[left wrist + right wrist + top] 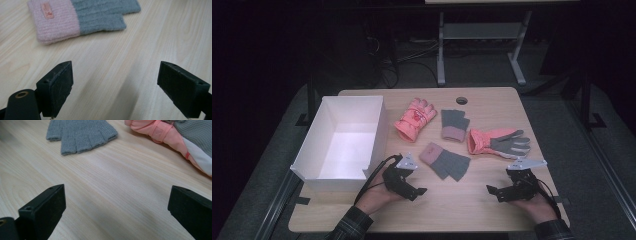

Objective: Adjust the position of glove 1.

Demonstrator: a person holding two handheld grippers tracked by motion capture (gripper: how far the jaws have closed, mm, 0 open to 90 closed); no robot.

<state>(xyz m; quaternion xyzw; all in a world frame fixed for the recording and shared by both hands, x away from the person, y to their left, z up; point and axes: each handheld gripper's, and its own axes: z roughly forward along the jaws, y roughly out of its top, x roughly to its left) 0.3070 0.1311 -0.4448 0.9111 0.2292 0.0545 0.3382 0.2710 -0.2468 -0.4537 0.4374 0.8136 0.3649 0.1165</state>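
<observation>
Four gloves lie on the wooden table [452, 205]. A pink-cuffed grey knit glove [445, 160] [82, 17] lies in the middle, just beyond my left gripper [417, 192] [116, 87], which stands open and empty. A second knit glove [454, 125] lies farther back. One salmon ski glove [414, 118] rests beside the box, another [498, 142] [180, 140], with a grey palm, at the right. My right gripper [492, 191] [117, 215] is open over bare wood, below that ski glove. The near knit glove's grey fingers [80, 133] show in the right gripper view.
An open white box [343, 142] stands at the table's left side, close to my left hand. A round cable hole [461, 100] sits near the table's far edge. Another table's metal legs [441, 45] stand on the floor beyond.
</observation>
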